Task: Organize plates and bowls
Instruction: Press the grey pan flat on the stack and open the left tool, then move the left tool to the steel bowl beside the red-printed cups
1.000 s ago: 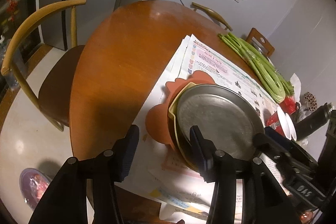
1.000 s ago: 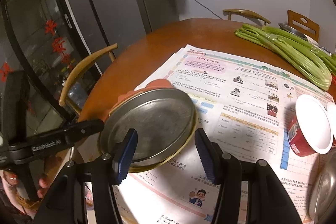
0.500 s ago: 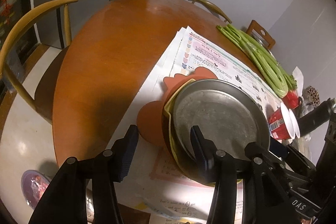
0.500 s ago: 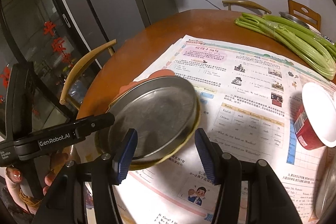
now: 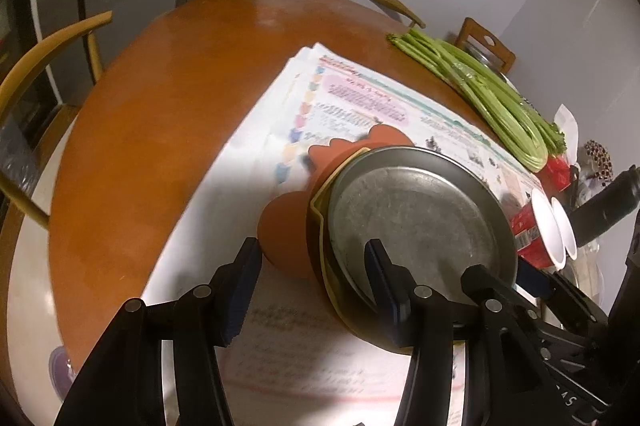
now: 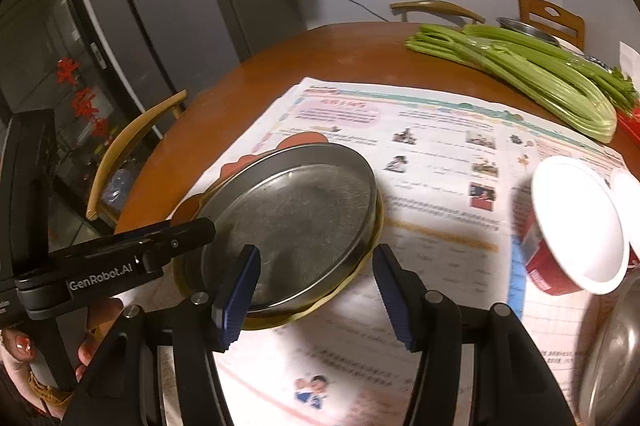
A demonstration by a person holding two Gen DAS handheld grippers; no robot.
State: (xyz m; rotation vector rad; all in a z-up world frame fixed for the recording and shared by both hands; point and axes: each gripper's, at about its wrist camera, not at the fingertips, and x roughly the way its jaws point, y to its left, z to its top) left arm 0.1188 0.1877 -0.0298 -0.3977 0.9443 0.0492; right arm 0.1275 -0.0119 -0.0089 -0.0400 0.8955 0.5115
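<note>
- The metal plate (image 6: 294, 214) sits on top of a stack: under it shows the yellow rim of a bowl (image 5: 318, 226), and under that an orange, lobed dish (image 5: 286, 234). The stack rests on spread newspaper (image 6: 432, 154) on the round wooden desk (image 5: 168, 98).
- The left tool (image 5: 312, 276) straddles the plate's near-left edge: one pad lies over the plate's inside, the other hangs outside beside the orange dish. Its jaws are opening, with the stack's rim between them, and the pads do not look to be pressing on it.
- The right tool (image 6: 316, 284) straddles the plate's near-right edge in the same way, one pad over the plate's floor and one outside above the paper. Its jaws are spread with the rim between; I see no clamping.
- Beyond the plate, at the desk's far side, lies a bundle of green stalks (image 6: 520, 78); to the plate's right, red cups (image 6: 572, 226) lie on their sides.
- Judgement: the step in hand looks like letting go of, or re-gripping, the stacked pieces; which one cannot be told.
- The next move calls for either a firm pinch on the plate's rim alone, to lift it clear of the bowl, or a clean retreat of both tools without dragging the stack across the slippery paper.
</note>
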